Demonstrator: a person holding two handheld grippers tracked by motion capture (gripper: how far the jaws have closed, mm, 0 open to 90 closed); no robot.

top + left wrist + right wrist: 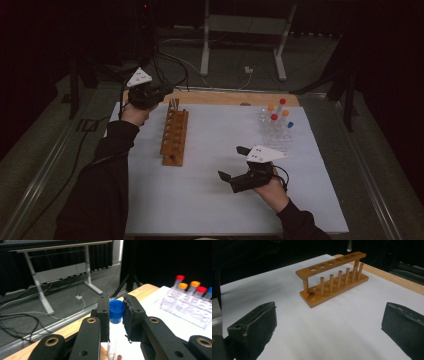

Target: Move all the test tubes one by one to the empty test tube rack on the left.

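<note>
Blue-capped and clear, the tube (116,311) is sitting clamped between the jaws of my left gripper (159,92), which I am holding over the far end of the wooden rack (174,138); in the right gripper view its rounded tip (349,246) is hanging just above the rack's last hole. I am judging this as the start of the filling: every hole I can see in the rack is empty, and this first tube is not yet seated. Further right, my right gripper (231,162) is resting near the table's front edge, jaws spread wide and holding nothing. At the far right, five more capped tubes are waiting in the clear stand (276,134), all left to move.
</note>
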